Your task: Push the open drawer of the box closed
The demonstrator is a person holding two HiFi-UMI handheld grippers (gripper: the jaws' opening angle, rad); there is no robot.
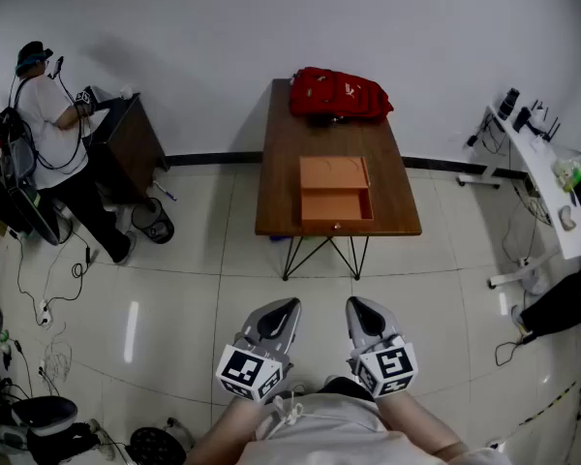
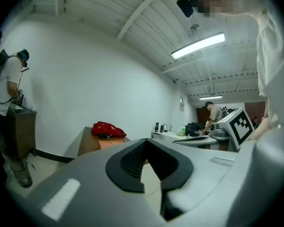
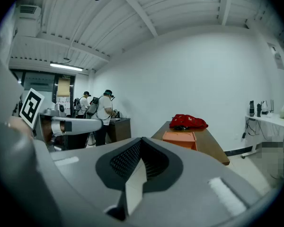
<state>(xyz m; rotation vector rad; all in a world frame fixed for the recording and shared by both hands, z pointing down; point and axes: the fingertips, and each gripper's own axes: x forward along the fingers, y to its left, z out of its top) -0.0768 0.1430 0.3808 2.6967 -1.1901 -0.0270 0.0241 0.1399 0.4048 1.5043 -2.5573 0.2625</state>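
Orange box sits mid-counter, its open drawer facing the near edge, set up for a straight push. Left claw and right claw hang well short of it, both apparently closed on nothing.

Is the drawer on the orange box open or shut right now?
Open. The drawer juts out of the orange box, its inside showing in the head view.

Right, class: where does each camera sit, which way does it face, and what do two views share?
Head view: on the person's head, steeply down at table, orange box; left gripper, right gripper, forearms show.
Left gripper view: on that gripper, along its shut jaws toward the table.
Right gripper view: likewise.
All share the red bag.
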